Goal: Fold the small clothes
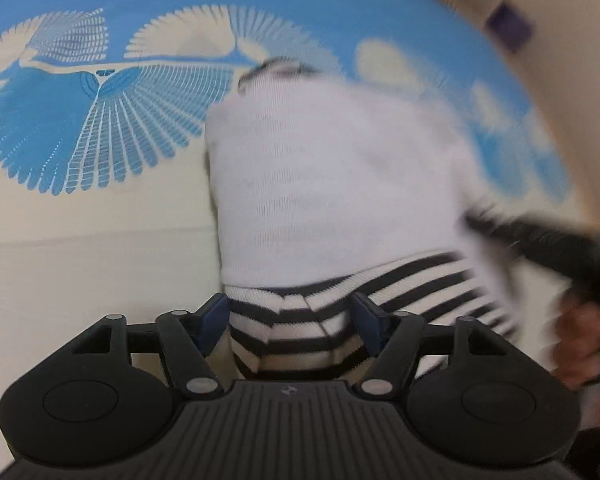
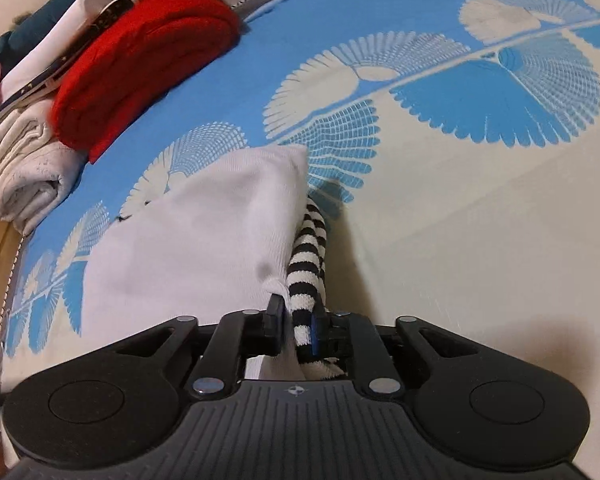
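Fingers of the right gripper (image 2: 296,322) are pinched on the striped cuff (image 2: 306,276) of a small white garment (image 2: 204,232), at a corner where white body and black-and-white ribbing meet. Fingers of the left gripper (image 1: 290,320) stand spread either side of the same striped band (image 1: 292,332), with cloth bunched between them; the pads do not appear to press it, though contact at the edges cannot be excluded.

The garment lies on a blue and cream patterned bedspread (image 2: 480,200), its white body stretching away from both grippers. Judged from this, the striped end is taken at two points so that the edge can be carried over the body in one even fold. Motion blur on the right of the left wrist view suggests movement there.

A red folded item (image 2: 140,60) and a pale folded towel-like piece (image 2: 24,176) sit stacked at the bed's edge, well apart from the work, presumably as the finished pile.

Risk: with only one side secured, the ribbing may slip and skew.
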Action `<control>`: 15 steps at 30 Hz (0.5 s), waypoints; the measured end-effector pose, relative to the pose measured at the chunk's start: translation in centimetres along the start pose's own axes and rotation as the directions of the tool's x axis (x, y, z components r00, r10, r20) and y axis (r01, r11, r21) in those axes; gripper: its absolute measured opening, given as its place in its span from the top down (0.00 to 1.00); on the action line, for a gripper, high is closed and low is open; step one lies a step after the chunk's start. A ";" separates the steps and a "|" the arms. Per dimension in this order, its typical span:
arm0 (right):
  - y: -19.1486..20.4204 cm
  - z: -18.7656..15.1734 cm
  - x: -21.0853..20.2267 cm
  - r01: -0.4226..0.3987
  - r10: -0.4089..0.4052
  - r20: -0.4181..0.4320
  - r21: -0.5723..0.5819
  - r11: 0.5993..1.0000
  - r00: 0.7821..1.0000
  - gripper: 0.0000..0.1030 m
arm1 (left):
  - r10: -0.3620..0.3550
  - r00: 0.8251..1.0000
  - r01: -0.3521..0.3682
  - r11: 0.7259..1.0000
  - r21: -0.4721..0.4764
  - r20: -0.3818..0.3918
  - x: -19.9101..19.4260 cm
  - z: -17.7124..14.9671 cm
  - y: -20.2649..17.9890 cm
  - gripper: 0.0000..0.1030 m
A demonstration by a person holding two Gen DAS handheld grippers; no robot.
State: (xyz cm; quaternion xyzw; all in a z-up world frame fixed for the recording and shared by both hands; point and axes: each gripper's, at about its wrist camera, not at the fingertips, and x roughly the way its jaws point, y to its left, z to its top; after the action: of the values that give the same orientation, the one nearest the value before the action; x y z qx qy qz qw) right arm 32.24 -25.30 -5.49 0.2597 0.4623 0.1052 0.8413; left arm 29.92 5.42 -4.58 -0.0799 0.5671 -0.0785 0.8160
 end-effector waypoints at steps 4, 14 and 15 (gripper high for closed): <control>0.2 -0.2 -2.1 0.024 -0.024 0.028 -0.021 0.999 0.999 0.63 | 0.022 0.999 -0.021 0.999 -0.037 0.038 -1.0 -0.2 0.2 0.25; -1.4 -3.6 -1.6 0.084 -0.108 -0.157 -0.149 0.985 0.982 0.45 | 0.119 0.992 -0.116 0.992 -0.048 0.045 -1.9 -2.2 -1.6 0.14; -1.7 -3.4 -2.4 0.106 -0.123 -0.133 -0.129 0.986 0.983 0.46 | 0.151 0.984 -0.147 0.988 -0.050 0.091 -3.4 -2.3 -2.0 0.15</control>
State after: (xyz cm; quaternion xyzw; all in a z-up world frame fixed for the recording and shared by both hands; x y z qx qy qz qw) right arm 27.91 -26.57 -6.13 0.1727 0.5272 0.1026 0.8256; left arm 26.47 4.16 -1.83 -0.0584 0.5338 -0.0014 0.8436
